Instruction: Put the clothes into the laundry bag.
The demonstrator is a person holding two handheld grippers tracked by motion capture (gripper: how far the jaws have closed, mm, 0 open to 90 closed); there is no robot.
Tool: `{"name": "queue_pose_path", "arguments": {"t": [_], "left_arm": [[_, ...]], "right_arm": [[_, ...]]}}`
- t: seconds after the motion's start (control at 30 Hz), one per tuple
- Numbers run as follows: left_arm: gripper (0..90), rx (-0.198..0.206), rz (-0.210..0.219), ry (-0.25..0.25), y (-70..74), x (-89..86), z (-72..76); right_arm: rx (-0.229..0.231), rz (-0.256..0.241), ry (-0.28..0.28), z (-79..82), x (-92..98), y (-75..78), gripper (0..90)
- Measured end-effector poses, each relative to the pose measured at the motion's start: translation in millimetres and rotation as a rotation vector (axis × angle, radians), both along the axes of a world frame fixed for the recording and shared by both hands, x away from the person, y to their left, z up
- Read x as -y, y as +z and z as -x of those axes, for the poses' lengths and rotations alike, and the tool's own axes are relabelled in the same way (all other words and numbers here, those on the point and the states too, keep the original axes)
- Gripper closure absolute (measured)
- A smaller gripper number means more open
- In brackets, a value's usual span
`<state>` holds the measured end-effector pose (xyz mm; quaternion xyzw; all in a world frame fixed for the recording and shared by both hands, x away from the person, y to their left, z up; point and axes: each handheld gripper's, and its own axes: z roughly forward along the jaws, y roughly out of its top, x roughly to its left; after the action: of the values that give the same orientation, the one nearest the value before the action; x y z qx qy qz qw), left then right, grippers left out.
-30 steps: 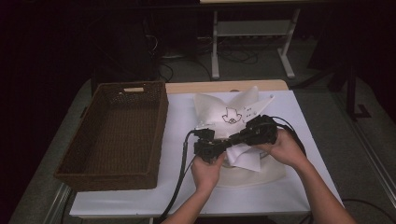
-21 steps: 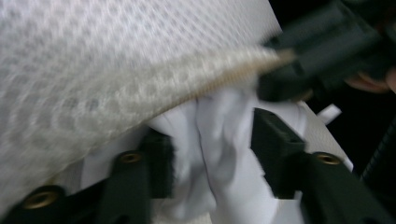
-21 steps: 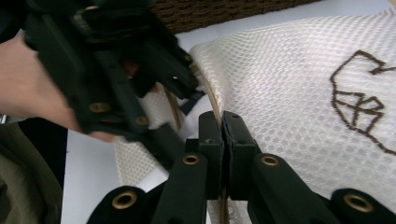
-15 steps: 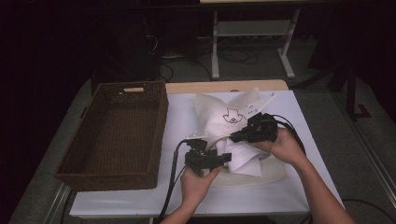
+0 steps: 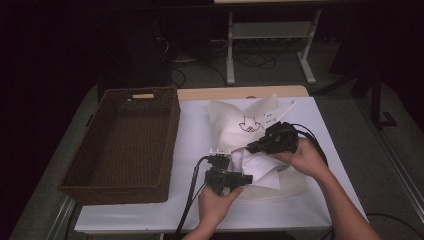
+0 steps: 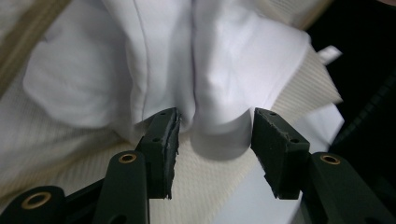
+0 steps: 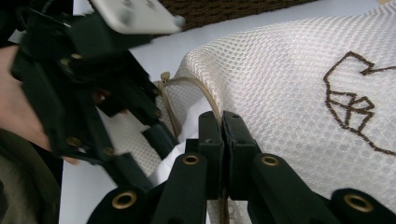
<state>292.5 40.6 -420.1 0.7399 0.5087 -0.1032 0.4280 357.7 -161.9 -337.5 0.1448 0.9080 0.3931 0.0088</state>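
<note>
While right tool [image 7: 223, 122] pinches mesh bag [image 5: 235, 125], left tool [image 6: 215, 140] agape, white table [image 5: 195, 130], dark room.

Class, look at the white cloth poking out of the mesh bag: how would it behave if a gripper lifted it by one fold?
The white cloth would probably flop and drape, since it already lies in soft folds. It looks light for its bulk, being thin. Because it sits partly inside the mesh bag, it may drag the bag along.
</note>
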Motion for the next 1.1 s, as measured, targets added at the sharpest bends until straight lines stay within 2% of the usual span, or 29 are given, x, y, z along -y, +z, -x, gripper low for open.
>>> {"name": "queue_pose_path", "arguments": {"t": [0.03, 0.1, 0.17, 0.23, 0.3, 0.4, 0.5, 0.57, 0.67, 0.87, 1.0, 1.1], "left_arm": [[52.5, -0.015, 0.024, 0.028, -2.3, 0.6, -3.8], [59.2, 0.004, 0.012, 0.049, -3.7, 3.1, -6.8], [71.4, 0.019, -0.002, 0.049, -5.0, 6.2, -10.7], [81.4, 0.049, -0.007, 0.074, -6.5, 6.7, -15.8], [82.6, 0.045, 0.027, 0.103, -9.2, 6.7, -21.7], [82.5, 0.066, 0.037, 0.135, -9.6, 8.2, -25.6], [82.4, 0.095, 0.056, 0.207, -7.0, 8.8, -33.0], [82.4, 0.109, 0.058, 0.245, -6.7, 9.0, -38.1], [80.8, 0.1, 0.049, 0.273, -10.2, 8.8, -44.2], [74.4, 0.115, 0.023, 0.23, -8.0, 6.3, -37.1], [64.4, 0.126, 0.014, 0.189, -4.0, 2.4, -26.1], [56.5, 0.133, -0.007, 0.135, 0.1, 0.7, -16.6]], "right_arm": [[0.002, 0.002, 0.002, 0.5, -0.6, -0.3, 86.3], [0.002, 0.005, 0.004, 1.5, -1.5, -0.8, 86.3], [0.0, 0.002, 0.002, 2.1, -1.4, -0.6, 86.3], [0.005, -0.006, 0.0, 3.1, -0.8, -0.2, 86.3], [0.014, -0.009, -0.001, 4.8, -0.5, -0.2, 86.2], [0.014, -0.008, -0.009, 4.9, 1.2, -1.0, 86.2], [0.014, -0.019, -0.021, 3.4, 2.1, -0.2, 86.4], [0.013, -0.023, -0.029, 2.5, 0.8, 0.8, 86.4], [0.007, -0.014, -0.037, 1.0, -2.6, -1.7, 86.5], [-0.004, -0.02, -0.046, -0.1, -2.2, -6.7, 86.3], [0.004, -0.02, -0.048, -0.3, -0.2, -6.9, 86.0], [0.008, -0.016, -0.054, -0.4, 1.3, -7.2, 85.8]]}}
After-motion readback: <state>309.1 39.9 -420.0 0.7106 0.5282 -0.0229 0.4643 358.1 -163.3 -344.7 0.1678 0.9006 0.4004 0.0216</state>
